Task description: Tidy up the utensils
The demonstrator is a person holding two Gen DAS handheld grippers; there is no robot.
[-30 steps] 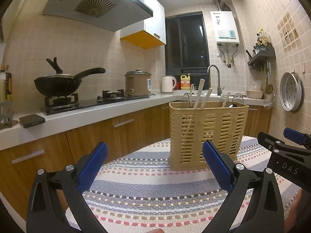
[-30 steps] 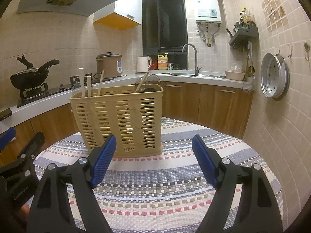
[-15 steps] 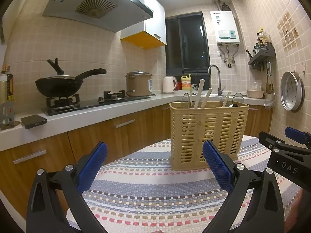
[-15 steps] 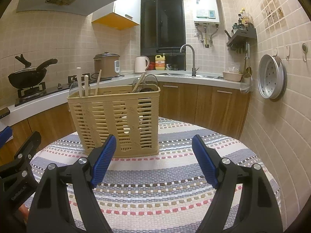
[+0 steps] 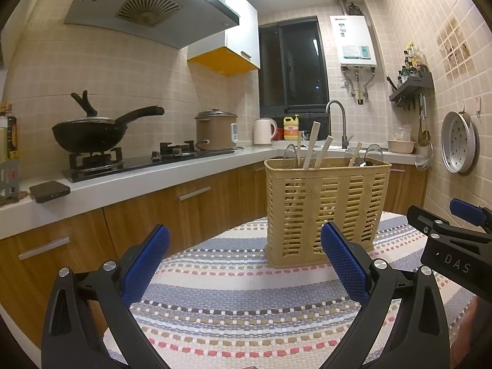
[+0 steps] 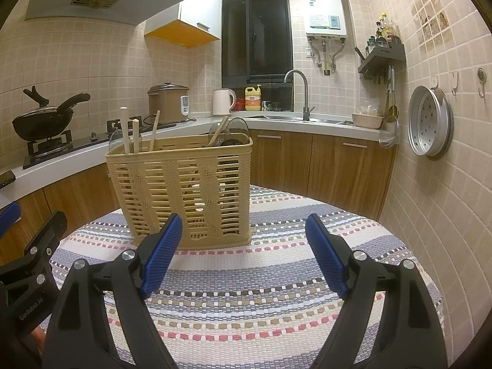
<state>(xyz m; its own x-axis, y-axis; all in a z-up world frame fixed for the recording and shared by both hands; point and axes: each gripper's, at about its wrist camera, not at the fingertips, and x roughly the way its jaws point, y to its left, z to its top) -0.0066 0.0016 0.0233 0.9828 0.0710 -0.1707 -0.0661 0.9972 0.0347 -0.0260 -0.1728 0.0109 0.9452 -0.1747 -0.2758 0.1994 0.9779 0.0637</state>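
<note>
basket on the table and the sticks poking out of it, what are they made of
The basket looks like moulded plastic, matt beige: even slots and a pressed weave pattern. The sticks seem pale wood or bamboo with a dull finish, though light plastic cannot be ruled out.

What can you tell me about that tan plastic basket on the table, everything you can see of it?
The tan basket is a rectangular plastic holder with slatted, woven-look walls and an open top. It stands upright on the striped tablecloth, touching nothing else. Pale wooden handles stick up at one end; clear rounded pieces and dark utensils show at the other. Both tongs are open and short of it.
</note>
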